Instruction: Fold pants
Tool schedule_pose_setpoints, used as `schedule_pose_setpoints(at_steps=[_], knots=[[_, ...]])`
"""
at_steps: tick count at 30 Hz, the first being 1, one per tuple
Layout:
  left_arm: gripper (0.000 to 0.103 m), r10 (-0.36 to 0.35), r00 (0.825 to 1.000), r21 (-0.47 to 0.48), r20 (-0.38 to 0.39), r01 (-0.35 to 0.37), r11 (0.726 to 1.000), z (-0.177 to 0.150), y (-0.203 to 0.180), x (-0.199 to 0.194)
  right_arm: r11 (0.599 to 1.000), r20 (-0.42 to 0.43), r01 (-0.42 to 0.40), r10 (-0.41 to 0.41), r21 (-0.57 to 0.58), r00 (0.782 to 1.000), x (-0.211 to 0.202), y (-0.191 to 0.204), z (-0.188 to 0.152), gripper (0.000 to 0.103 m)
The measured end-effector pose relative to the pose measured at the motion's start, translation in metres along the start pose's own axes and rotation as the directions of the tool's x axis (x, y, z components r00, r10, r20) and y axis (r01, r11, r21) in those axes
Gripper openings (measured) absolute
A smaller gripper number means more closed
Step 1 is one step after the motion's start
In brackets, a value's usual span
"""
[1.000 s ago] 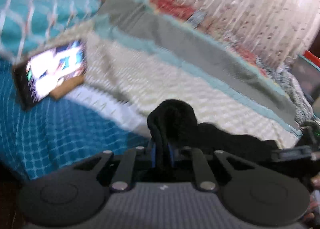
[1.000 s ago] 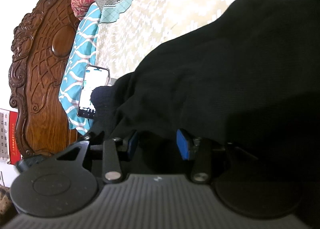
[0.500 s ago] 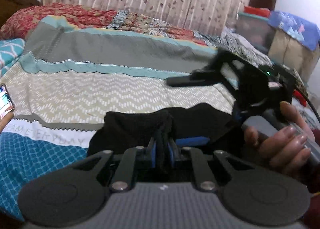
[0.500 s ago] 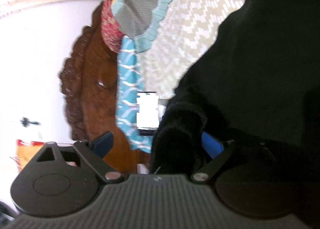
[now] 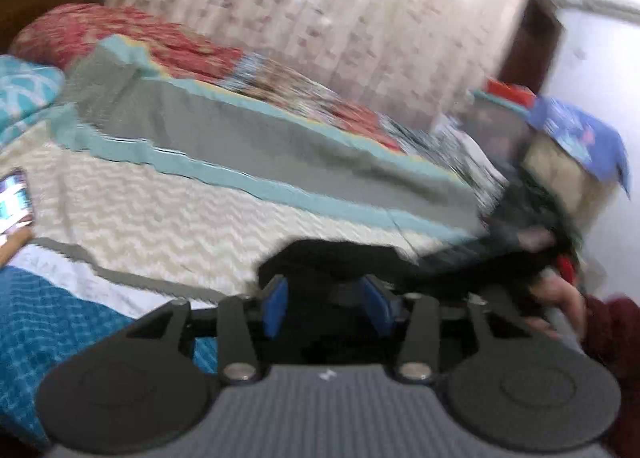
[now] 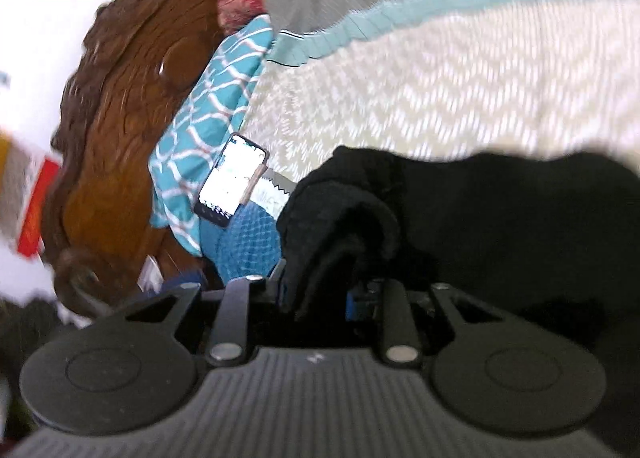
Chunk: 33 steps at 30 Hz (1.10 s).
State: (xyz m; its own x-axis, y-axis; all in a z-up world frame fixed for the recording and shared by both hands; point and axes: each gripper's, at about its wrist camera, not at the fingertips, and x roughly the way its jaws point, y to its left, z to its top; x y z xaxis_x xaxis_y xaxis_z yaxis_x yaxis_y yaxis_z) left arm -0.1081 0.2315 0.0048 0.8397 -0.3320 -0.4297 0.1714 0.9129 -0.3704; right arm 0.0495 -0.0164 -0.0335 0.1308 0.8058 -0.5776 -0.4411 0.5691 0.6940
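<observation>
Black pants [image 6: 500, 218] on bed [image 6: 440, 90]: soft, limp, light, best pinched at bunched edge; right gripper [image 6: 316, 290] jaws closing on that fold, left gripper [image 5: 326, 304] jaws opening, released.

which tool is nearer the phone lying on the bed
Hard to tell. The phone lies ahead-left of the right tool, whose jaws are closing on the black pants. From the left tool it sits far left, at the frame's edge.

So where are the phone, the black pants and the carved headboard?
phone [image 6: 232, 180], right wrist view, on its lit screen.
pants [image 6: 500, 218], right wrist view, on the bunched black cloth.
headboard [image 6: 132, 98], right wrist view, on the carved brown wood.
</observation>
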Motion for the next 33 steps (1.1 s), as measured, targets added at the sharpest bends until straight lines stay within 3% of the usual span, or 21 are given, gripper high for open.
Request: schedule_pose_setpoints(at_steps=[2, 5, 7, 8, 10, 12, 14, 15, 16, 18, 21, 23, 24, 26, 29, 33], knots=[[0.039, 0.011, 1.0, -0.036, -0.004, -0.011, 0.999, 0.006, 0.007, 0.007, 0.998, 0.009, 0.051, -0.05, -0.043, 0.999, -0.02, -0.004, 0.005, 0.028], [0.039, -0.04, 0.999, -0.115, -0.034, 0.036, 0.993, 0.007, 0.011, 0.024, 0.986, 0.033, 0.158, -0.156, -0.048, 0.987, -0.036, -0.028, 0.006, 0.028], [0.039, -0.063, 0.996, -0.104, -0.059, 0.057, 0.993, 0.004, 0.004, 0.039, 0.973, 0.052, 0.229, -0.228, -0.02, 0.972, -0.043, -0.047, 0.004, 0.033], [0.039, -0.072, 0.994, -0.086, -0.081, 0.065, 0.994, 0.001, -0.001, 0.05, 0.958, 0.067, 0.286, -0.284, -0.021, 0.957, -0.045, -0.057, 0.0, 0.038], [0.039, -0.093, 0.984, -0.058, -0.151, 0.086, 0.995, -0.009, -0.012, 0.074, 0.904, 0.105, 0.427, -0.426, 0.016, 0.899, -0.041, -0.067, -0.007, 0.063], [0.038, -0.098, 0.968, -0.028, -0.23, 0.094, 0.995, -0.025, -0.021, 0.099, 0.878, 0.133, 0.47, -0.478, 0.086, 0.868, -0.048, -0.081, -0.018, 0.064], [0.038, -0.081, 0.955, -0.001, -0.286, 0.084, 0.996, -0.036, -0.028, 0.115, 0.895, 0.202, 0.405, -0.439, 0.188, 0.876, -0.066, -0.092, -0.028, 0.063], [0.038, -0.071, 0.949, 0.015, -0.307, 0.079, 0.997, -0.041, -0.03, 0.12, 0.897, 0.256, 0.377, -0.43, 0.229, 0.866, -0.079, -0.093, -0.036, 0.063], [0.038, -0.063, 0.945, 0.028, -0.322, 0.076, 0.997, -0.045, -0.032, 0.125, 0.905, 0.301, 0.352, -0.415, 0.24, 0.859, -0.086, -0.088, -0.041, 0.063], [0.039, -0.038, 0.934, 0.051, -0.356, 0.06, 0.997, -0.052, -0.033, 0.132, 0.933, 0.342, 0.298, -0.352, 0.2, 0.871, -0.089, -0.072, -0.047, 0.061], [0.042, 0.018, 0.925, 0.123, -0.38, 0.032, 0.992, -0.053, -0.031, 0.141, 0.958, 0.289, 0.269, -0.286, 0.096, 0.914, -0.074, -0.057, -0.061, 0.059], [0.041, 0.067, 0.92, 0.189, -0.386, 0.008, 0.982, -0.054, -0.031, 0.148, 0.957, 0.209, 0.28, -0.289, 0.071, 0.934, -0.041, -0.06, -0.069, 0.058], [0.041, 0.081, 0.914, 0.205, -0.397, 0.003, 0.979, -0.057, -0.032, 0.152, 0.945, 0.164, 0.318, -0.327, 0.079, 0.931, -0.023, -0.07, -0.078, 0.059], [0.041, 0.103, 0.914, 0.227, -0.392, -0.012, 0.974, -0.058, -0.037, 0.151, 0.948, 0.226, 0.313, -0.318, 0.057, 0.921, -0.019, -0.075, -0.087, 0.058], [0.04, 0.126, 0.91, 0.243, -0.396, -0.029, 0.97, -0.052, -0.046, 0.146, 0.947, 0.211, 0.315, -0.32, 0.058, 0.924, -0.027, -0.073, -0.081, 0.058], [0.04, 0.08, 0.93, 0.183, -0.358, -0.014, 0.983, -0.034, -0.052, 0.126, 0.955, 0.27, 0.289, -0.295, 0.062, 0.917, -0.063, -0.069, -0.093, 0.058]])
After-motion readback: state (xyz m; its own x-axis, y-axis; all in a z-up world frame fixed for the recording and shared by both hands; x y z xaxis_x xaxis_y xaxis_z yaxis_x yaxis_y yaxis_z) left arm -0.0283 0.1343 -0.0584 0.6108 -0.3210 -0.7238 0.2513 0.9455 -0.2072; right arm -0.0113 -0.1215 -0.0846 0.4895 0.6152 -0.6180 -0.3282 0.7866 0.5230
